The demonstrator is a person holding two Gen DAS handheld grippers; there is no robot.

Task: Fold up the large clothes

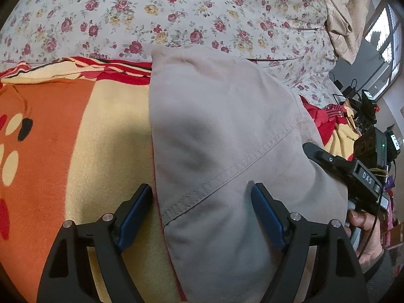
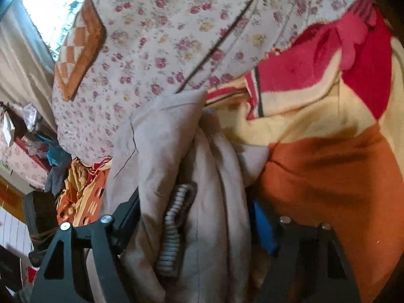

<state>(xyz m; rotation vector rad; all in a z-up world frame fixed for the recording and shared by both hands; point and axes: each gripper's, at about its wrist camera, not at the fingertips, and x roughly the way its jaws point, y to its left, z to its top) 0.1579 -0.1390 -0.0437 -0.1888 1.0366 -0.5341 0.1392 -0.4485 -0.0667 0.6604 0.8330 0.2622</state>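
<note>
While the grey garment (image 1: 222, 131) lies folded on the orange blanket (image 1: 63, 131), we see both grippers at it.
Left gripper (image 1: 202, 207) spread, straddling its edge; right gripper (image 2: 194, 217) clamps bunched folds; floral bedding (image 1: 176, 15) crowds behind.

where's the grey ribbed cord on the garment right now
In the right wrist view the grey ribbed cord lies low and centre-left, in the folds of the beige garment bunched between the right tool's fingers.
</note>
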